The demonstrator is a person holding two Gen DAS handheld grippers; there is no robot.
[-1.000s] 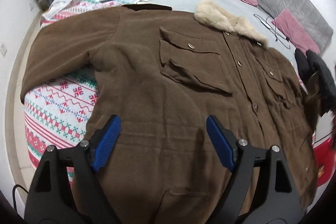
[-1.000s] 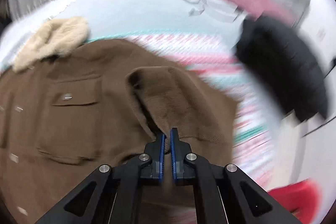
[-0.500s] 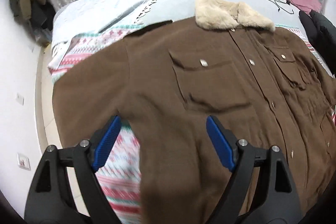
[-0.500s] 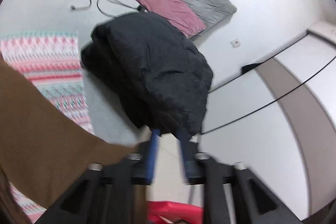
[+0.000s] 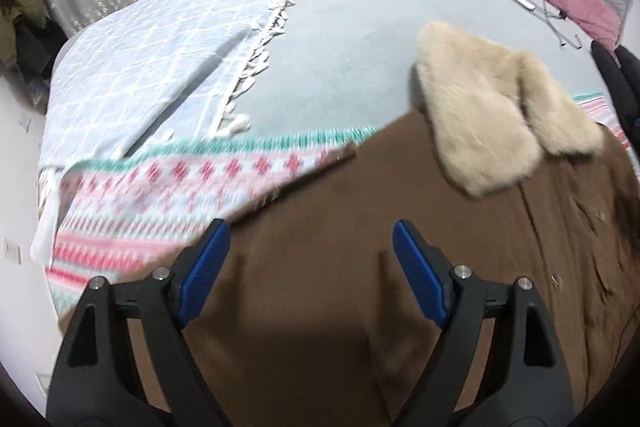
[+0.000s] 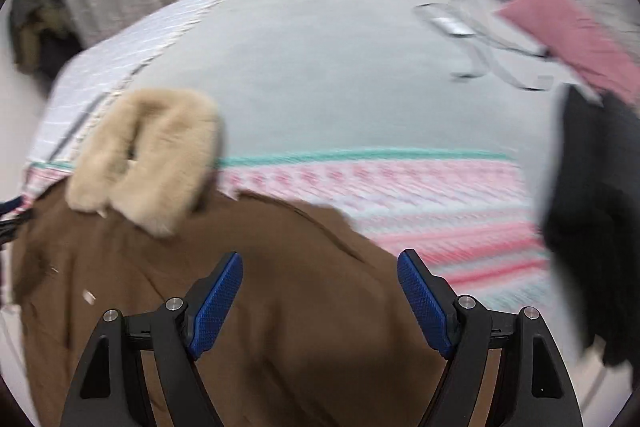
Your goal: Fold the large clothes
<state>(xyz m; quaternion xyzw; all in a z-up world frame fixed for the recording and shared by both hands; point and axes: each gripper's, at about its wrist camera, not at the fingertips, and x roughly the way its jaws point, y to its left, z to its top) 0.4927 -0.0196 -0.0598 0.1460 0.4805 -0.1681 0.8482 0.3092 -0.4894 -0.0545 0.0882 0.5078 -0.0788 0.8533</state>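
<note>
The brown coat (image 5: 360,287) is spread flat on the bed, fur collar (image 5: 492,107) pointed toward the pillows; its upper edge is seen running diagonally over the patterned blanket (image 5: 160,195), which is left bare on the coat's outer side in both views. The left gripper (image 5: 306,267) is held over the coat with jaws wide apart and nothing between them; the right gripper (image 6: 320,291) is likewise spread open above the coat's other shoulder. Beyond the collar a wide stretch of grey bedsheet (image 6: 320,67) is seen; a black jacket (image 6: 592,227) is piled at the right edge, so room is tighter there.
</note>
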